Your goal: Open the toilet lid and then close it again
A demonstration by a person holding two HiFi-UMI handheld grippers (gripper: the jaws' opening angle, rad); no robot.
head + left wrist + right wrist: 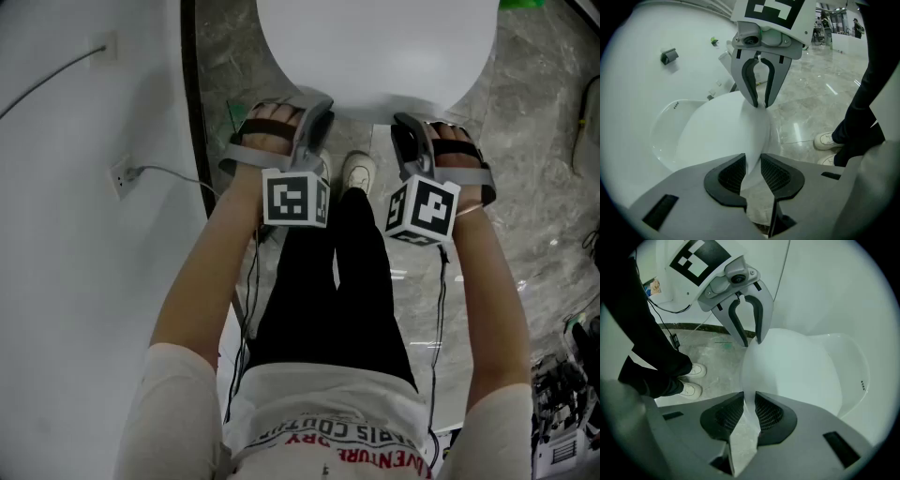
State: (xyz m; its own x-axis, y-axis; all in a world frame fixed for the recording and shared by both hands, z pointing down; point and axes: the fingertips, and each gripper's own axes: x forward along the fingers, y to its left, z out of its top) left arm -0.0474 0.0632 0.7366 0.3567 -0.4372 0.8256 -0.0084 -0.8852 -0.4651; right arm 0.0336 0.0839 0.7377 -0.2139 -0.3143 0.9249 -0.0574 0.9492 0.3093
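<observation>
Closest to the viewer, a person's black trousers (328, 281) and white shoes (358, 173) stand between two bare forearms that each hold a tool topped by a black-and-white marker cube (295, 197). Just ahead, the left tongs (753, 161) are clenched on the front rim of the white toilet lid (375, 47), with a ribbed dark pad on either face of its thin edge. The right tongs (749, 399) grasp the same rim just beside them, pads pressed the same way. The two sets of tips sit near each other at the lid's nearest point. Beyond the tongs the lid spreads away as a smooth, glossy white oval, tilted up and clear of the toilet bowl (665, 136). The bowl's white rim shows behind and beside the lid in both gripper views. Under and around the tongs lies a polished floor (525, 141) of grey, veined marble that catches reflections. To the left of the left tongs rises a plain white wall (84, 187). It has a dark skirting strip (190, 94) at its foot and a wall socket (122, 175) with a thin cable plugged in. Farther off, past the right tongs in the left gripper view, the shiny floor runs out into a bright open hall.
</observation>
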